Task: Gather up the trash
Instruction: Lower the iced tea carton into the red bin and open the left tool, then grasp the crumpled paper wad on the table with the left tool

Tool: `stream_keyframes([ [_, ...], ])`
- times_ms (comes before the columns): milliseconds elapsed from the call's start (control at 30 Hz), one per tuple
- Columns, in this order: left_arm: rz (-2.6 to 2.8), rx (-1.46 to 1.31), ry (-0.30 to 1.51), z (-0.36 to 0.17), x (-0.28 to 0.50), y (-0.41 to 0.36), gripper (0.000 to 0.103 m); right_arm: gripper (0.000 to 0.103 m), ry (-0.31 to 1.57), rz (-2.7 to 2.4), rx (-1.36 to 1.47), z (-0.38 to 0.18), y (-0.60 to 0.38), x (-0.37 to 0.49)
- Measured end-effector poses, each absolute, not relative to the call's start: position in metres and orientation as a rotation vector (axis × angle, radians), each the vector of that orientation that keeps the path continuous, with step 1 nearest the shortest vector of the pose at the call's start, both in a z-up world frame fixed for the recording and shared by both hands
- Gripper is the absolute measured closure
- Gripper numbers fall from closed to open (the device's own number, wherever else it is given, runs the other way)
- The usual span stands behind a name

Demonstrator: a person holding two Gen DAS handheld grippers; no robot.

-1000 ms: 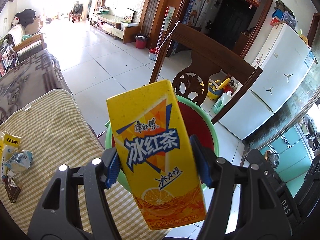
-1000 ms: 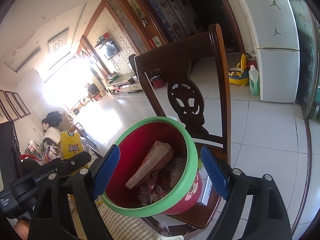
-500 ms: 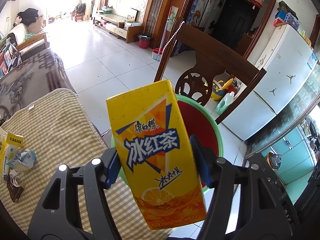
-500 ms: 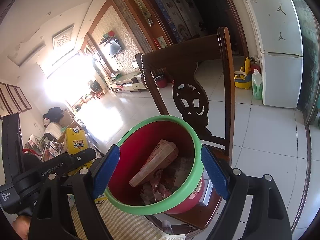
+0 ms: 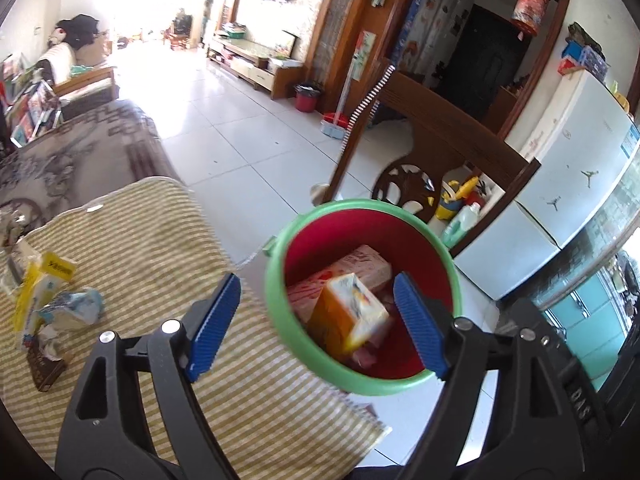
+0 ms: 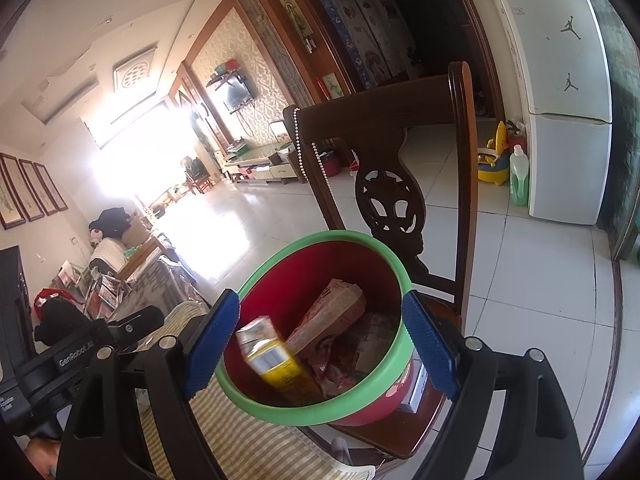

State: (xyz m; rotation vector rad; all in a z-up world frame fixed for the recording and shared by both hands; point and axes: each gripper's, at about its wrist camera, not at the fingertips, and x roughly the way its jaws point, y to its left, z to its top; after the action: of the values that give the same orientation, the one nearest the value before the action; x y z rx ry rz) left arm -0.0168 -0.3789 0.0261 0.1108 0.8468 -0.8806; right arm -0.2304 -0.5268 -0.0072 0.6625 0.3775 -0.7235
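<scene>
Tiled living-dining room w/ a white fridge (image 5: 576,152) at right and a dark carved wooden chair (image 6: 388,200) whose seat carries the bin. Striped green-cream tablecloth (image 5: 160,264) covers the table beside it. Red bin w/ green rim (image 5: 450,264) sits just past the cloth edge; inside, a pinkish carton (image 5: 360,264) and a yellow iced-tea carton (image 5: 348,316), blurred, tilted, apparently mid-drop. Left gripper (image 5: 318,322) is spread wide over the rim, holding nothing; right gripper (image 6: 320,350) also spread wide and empty, its pads either side of the bin. Leftover trash on the cloth: yellow packet (image 5: 40,292), crumpled wrapper (image 5: 72,308), small dark box (image 5: 44,364). Risks, as I judge: bin sits near the seat edge, so a knock from either gripper could tip it; crumpled wrapper is soft and light, prob slips from a loose pinch.
</scene>
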Motion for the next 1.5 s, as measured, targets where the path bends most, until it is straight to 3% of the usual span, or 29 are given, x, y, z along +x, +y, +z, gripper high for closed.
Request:
stream_keyframes([
  [200, -0.708, 0.041, 0.845, 0.013, 0.006, -0.285, 0.022, 0.023, 0.399, -0.668, 0.643, -0.002, -0.511, -0.212],
  [533, -0.117, -0.084, 0.871, -0.025, 0.076, -0.046, 0.018, 0.021, 0.457, -0.557, 0.572, 0.004, -0.463, -0.159],
  [700, 0.058, -0.140, 0.875, -0.039, 0.105, 0.031, 0.013, 0.021, 0.533, -0.479, 0.517, -0.002, -0.425, -0.123],
  [900, 0.096, -0.224, 0.970, -0.068, 0.144, 0.069, 0.013, 0.021, 0.599, -0.417, 0.454, -0.007, -0.386, -0.089],
  [1167, 0.033, -0.178, 1.023, -0.089, 0.163, 0.046, 0.013, 0.020, 0.667, -0.351, 0.383, -0.016, -0.348, -0.067],
  [1500, 0.026, -0.195, 1.019, -0.092, 0.154, 0.047, 0.056, 0.020, 0.701, -0.290, 0.376, -0.019, -0.330, -0.062],
])
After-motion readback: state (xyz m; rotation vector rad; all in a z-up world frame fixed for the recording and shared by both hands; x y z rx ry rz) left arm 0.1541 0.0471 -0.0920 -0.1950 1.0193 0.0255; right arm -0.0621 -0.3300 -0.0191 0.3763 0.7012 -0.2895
